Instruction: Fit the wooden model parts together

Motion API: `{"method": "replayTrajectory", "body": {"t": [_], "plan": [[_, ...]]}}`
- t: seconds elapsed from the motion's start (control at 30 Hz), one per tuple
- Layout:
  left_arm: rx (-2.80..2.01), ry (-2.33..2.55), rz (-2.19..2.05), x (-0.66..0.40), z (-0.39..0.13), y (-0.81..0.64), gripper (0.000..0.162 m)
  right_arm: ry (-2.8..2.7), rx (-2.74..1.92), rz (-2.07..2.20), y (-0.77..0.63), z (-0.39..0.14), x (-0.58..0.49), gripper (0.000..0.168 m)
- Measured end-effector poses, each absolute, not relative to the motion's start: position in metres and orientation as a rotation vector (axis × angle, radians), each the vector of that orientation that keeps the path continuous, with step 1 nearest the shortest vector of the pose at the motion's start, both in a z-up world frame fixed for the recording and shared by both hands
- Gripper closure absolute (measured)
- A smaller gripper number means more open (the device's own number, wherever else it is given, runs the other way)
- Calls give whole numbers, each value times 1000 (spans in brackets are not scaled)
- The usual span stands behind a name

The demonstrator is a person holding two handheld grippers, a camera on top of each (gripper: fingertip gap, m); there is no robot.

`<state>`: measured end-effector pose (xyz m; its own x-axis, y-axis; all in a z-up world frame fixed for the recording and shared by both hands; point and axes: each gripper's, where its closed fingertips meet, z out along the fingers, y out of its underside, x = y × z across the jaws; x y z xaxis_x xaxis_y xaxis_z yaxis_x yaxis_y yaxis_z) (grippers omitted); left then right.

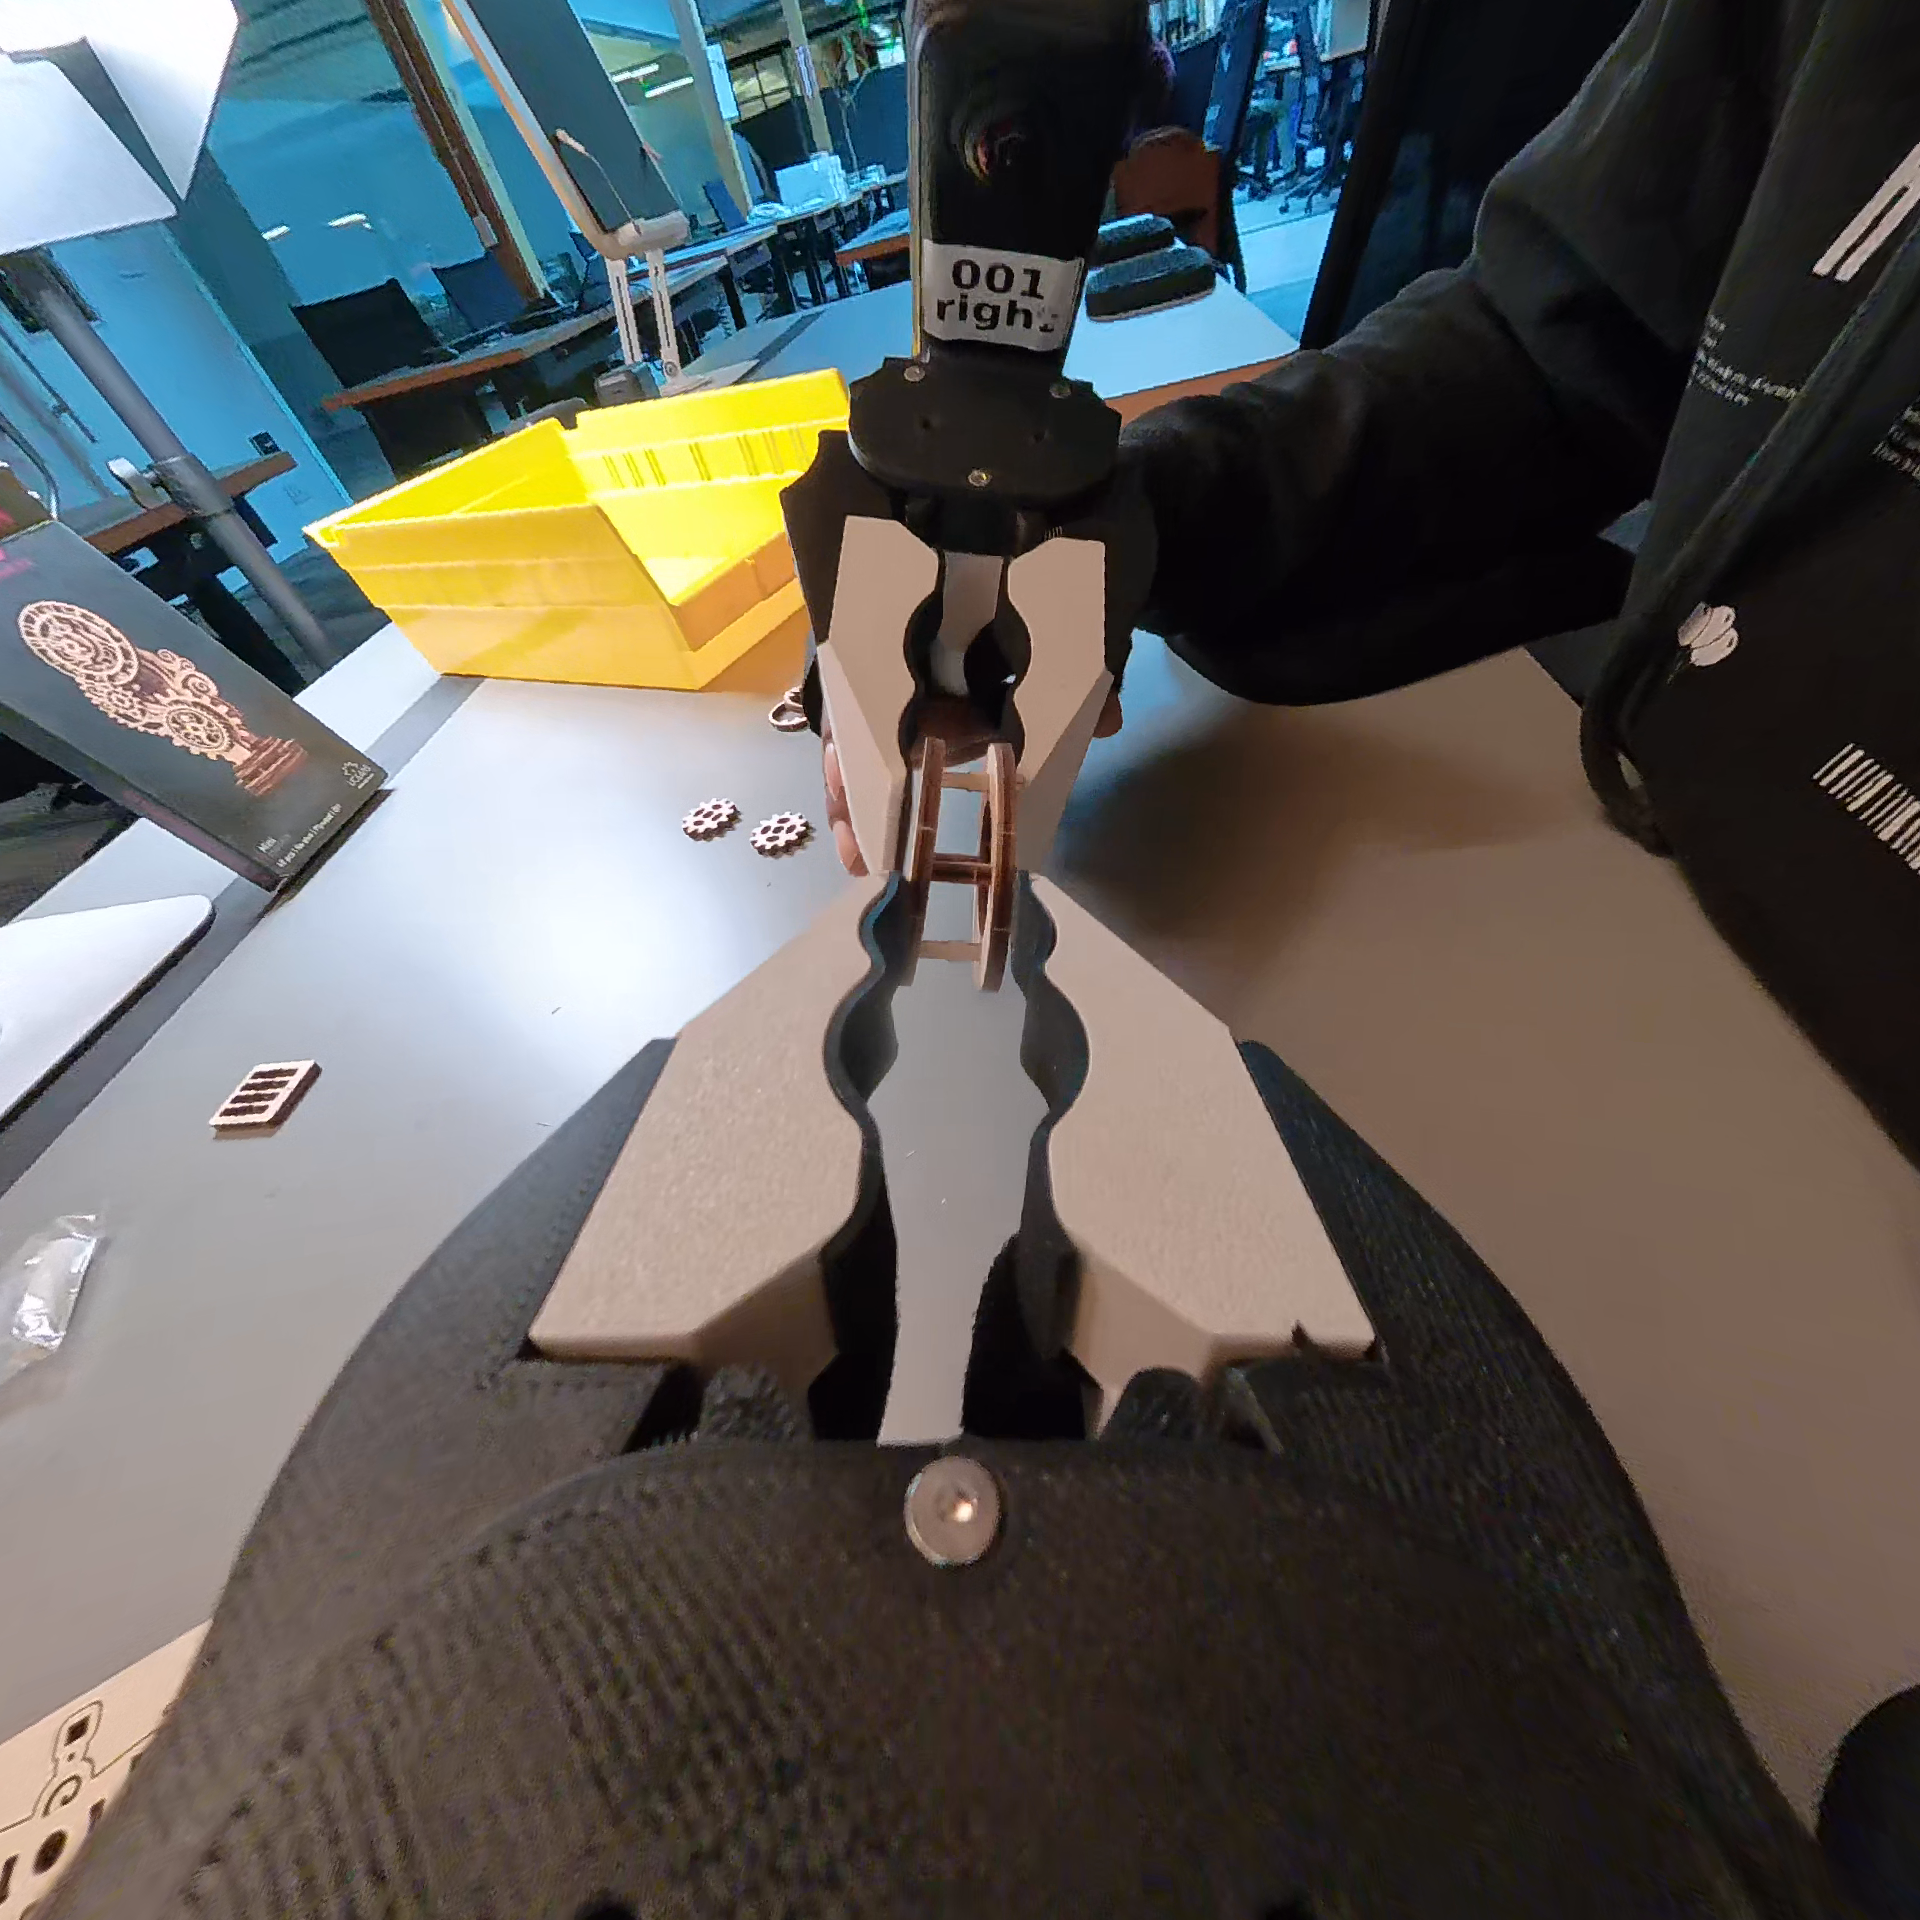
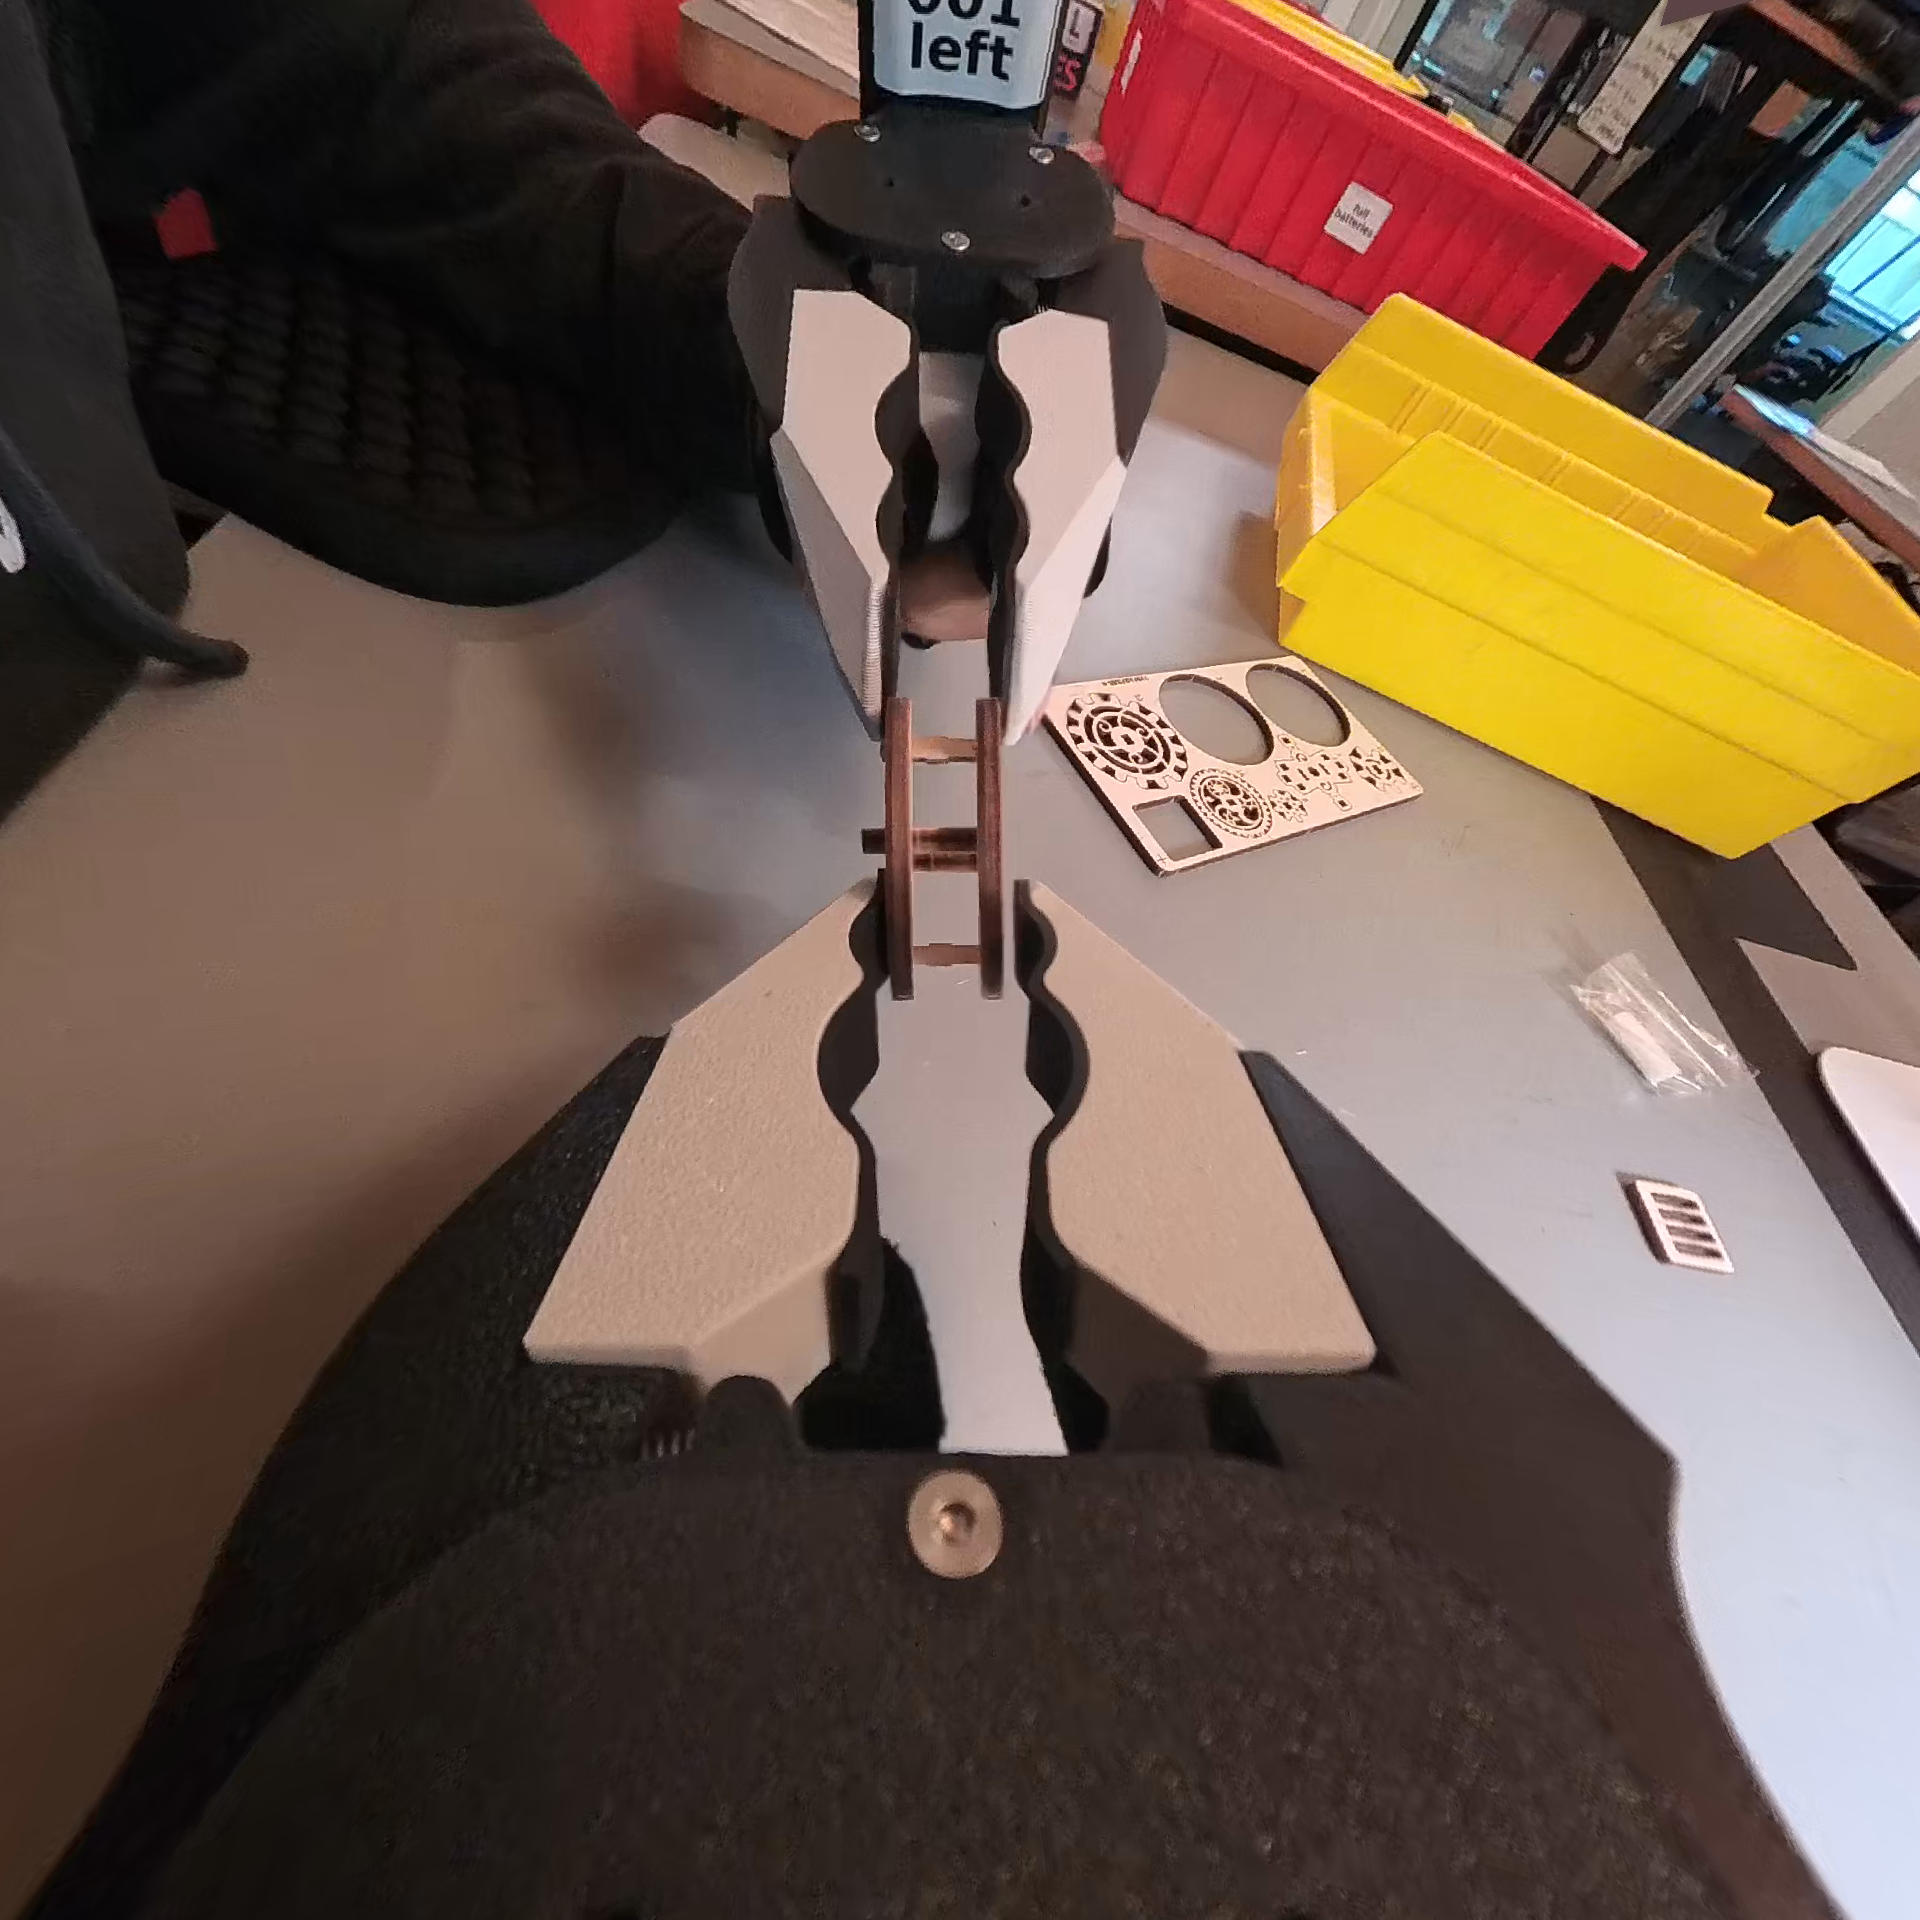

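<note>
Thin laser-cut plywood makes up the drum [image 2: 943, 847]: two discs joined by slim crossbars, held in the air above the table [image 2: 416, 852], between the two grippers. The left gripper [image 1: 951, 935] pinches one side of its rim, the discs sitting just inside the fingertips. The right gripper [image 2: 943, 935] pinches the opposite side the same way. Both pairs of fingers are closed on the disc faces, though how firmly the right one bears in its own view is hard to judge.

It looks light and stiff across the discs, but the crossbars seem fragile; squeezing should fall on the disc faces near a bar, not mid-span, or the discs may bow inward and pop a joint.

Beyond the drum, two small gears [image 1: 743, 826] lie on the table, and a slotted plate [image 1: 263, 1093] sits nearer the left gripper. A part sheet [image 2: 1231, 774] lies just past the drum, with the yellow bin [image 2: 1579, 644] behind it. The table under the drum is bare, leaving room to lower or turn it.
</note>
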<state>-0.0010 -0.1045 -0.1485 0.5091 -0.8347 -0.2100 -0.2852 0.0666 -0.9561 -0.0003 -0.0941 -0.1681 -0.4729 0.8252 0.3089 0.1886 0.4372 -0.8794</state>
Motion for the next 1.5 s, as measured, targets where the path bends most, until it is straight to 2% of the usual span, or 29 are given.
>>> {"method": "replayTrajectory", "body": {"t": [0.2,0.23,0.37,0.5,0.83,0.93,1.0,1.5], "plan": [[-1514,1031,-530,-1,-151,-104,144,-1949,-906,1056,-96,-165,2,143],[-1519,1030,-522,-2,-152,-103,144,-1958,-904,1087,-100,-164,3,135],[-1533,1047,-505,-1,-156,-102,144,-1978,-924,1091,-103,-160,4,130],[-1552,1065,-484,1,-161,-101,144,-1966,-912,981,-102,-162,-3,152],[-1510,1018,-529,2,-155,-101,144,-1942,-885,1001,-101,-157,-2,153],[-1505,1006,-530,1,-155,-100,138,-1926,-863,1037,-103,-154,0,153],[-1501,1018,-555,2,-154,-103,143,-1924,-847,1047,-105,-152,0,153],[-1556,1063,-543,4,-164,-105,144,-1981,-887,1068,-104,-168,2,152]]}}
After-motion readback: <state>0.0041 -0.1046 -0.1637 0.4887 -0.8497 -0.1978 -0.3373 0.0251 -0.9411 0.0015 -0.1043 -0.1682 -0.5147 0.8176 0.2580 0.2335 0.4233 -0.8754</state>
